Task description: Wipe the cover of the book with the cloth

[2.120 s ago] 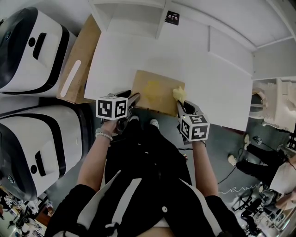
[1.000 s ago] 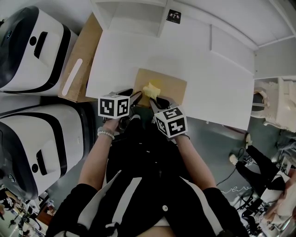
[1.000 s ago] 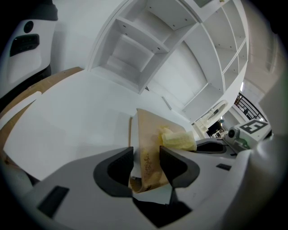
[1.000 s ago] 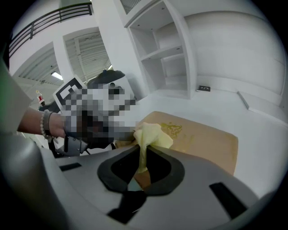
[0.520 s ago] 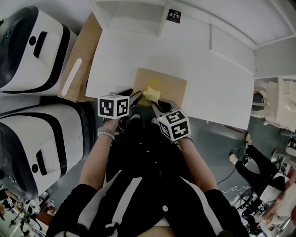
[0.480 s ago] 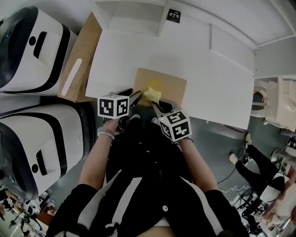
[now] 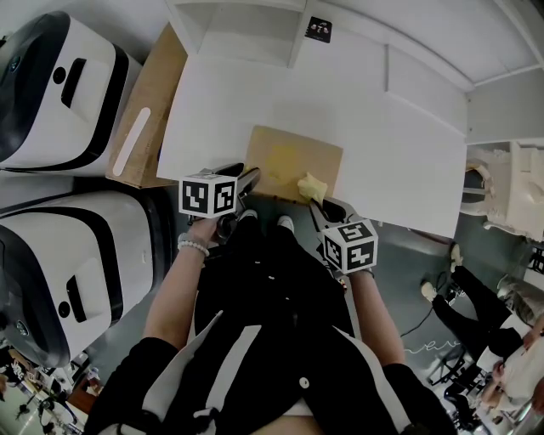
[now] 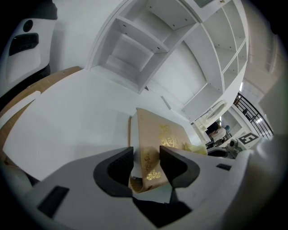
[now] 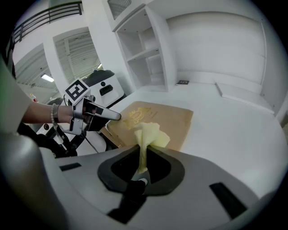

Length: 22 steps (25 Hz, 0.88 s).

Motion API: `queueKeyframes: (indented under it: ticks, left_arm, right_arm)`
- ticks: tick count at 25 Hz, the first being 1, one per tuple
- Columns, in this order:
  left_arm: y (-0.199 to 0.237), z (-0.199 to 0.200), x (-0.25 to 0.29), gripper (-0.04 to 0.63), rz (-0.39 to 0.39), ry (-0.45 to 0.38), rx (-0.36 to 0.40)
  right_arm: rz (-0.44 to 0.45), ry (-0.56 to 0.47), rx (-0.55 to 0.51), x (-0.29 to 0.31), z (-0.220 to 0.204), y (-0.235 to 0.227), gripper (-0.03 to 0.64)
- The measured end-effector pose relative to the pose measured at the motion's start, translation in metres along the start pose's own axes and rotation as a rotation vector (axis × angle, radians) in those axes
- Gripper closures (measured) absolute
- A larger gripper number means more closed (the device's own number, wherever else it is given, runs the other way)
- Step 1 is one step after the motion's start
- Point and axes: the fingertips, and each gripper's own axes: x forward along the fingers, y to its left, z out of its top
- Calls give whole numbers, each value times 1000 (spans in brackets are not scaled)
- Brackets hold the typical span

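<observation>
A tan book (image 7: 289,157) with gold print lies near the front edge of the white table (image 7: 408,144). My left gripper (image 7: 247,179) holds its near left corner; in the left gripper view the jaws (image 8: 146,164) are shut on the book (image 8: 157,134). My right gripper (image 7: 317,202) is shut on a yellow cloth (image 7: 311,184), which rests on the cover's near right part. In the right gripper view the cloth (image 9: 147,134) stands up from the jaws (image 9: 141,164) over the book (image 9: 166,117), with the left gripper (image 9: 96,114) at the left.
A flat cardboard box (image 7: 144,110) leans at the table's left edge. Two large white and black machines (image 7: 51,93) stand further left. White shelving (image 7: 246,25) rises at the back, with a small black tag (image 7: 318,31) beside it.
The right gripper with the cloth swept from the cover's right side to its left part, then back right toward the near right edge. The left gripper has stayed on the corner.
</observation>
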Motion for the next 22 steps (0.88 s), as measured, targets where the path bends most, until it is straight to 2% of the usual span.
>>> queueKeyframes:
  ticks: [9,22]
  left_arm:
    - [0,0,0,411,0,2,6]
    - [0,1,-1,411,2,-4,-3]
  right_arm:
    - [-53,19,50,-25,-27,-20,580]
    - [34,21,2,-9,-26,14,581]
